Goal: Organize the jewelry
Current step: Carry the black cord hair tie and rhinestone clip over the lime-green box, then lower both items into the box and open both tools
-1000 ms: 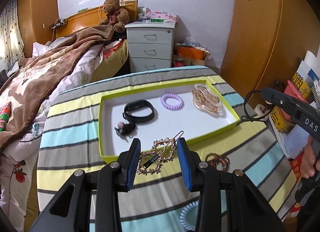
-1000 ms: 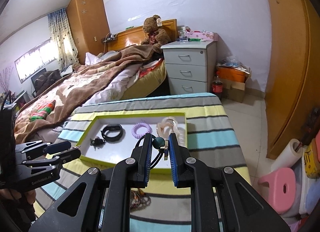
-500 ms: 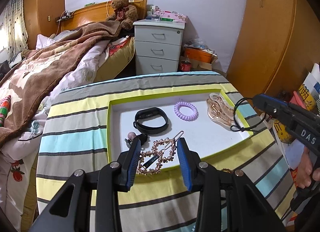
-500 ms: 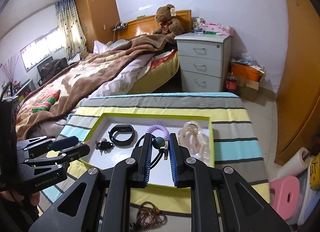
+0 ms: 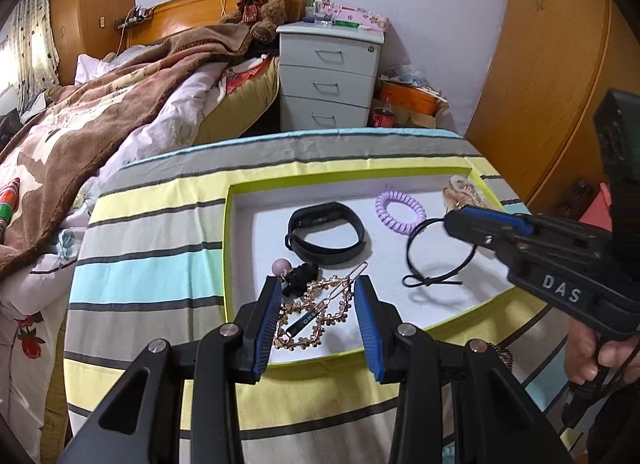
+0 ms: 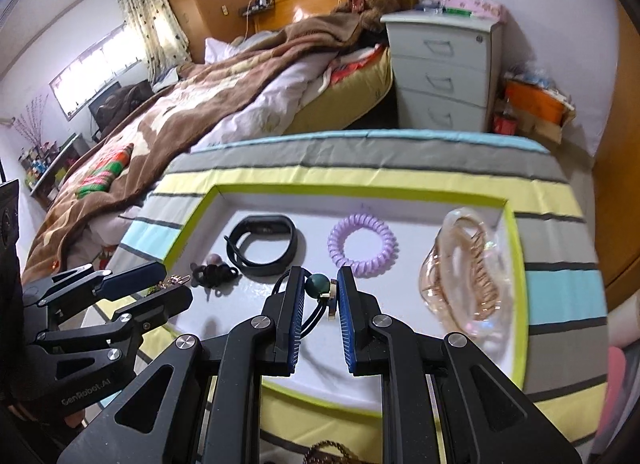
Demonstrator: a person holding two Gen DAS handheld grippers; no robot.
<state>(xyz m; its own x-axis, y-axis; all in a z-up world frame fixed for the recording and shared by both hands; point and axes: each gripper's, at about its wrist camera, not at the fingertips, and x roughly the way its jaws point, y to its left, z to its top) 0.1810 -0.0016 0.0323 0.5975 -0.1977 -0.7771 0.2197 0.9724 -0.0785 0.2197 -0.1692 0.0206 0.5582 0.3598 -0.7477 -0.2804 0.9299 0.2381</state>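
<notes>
We see the striped cloth tabletop [image 5: 152, 224] carrying a white tray with a lime-green rim [image 5: 228, 248]. At the tray's near left, our left tool [image 5: 316, 304] hangs with its blue pads closed on a gold filigree hair clip [image 5: 312, 312]. Just beyond lies a black bow hair tie with a pink bead [image 5: 298, 274], then a black fitness band [image 5: 326, 234], then a lilac spiral hair ring [image 5: 400, 206]. Right of centre, our right tool [image 6: 318, 296] is clamped on a black elastic hair tie with a dark green bead [image 6: 318, 284], the loop dangling over the tray. At the far right rests a clear amber claw clip [image 6: 466, 268].
</notes>
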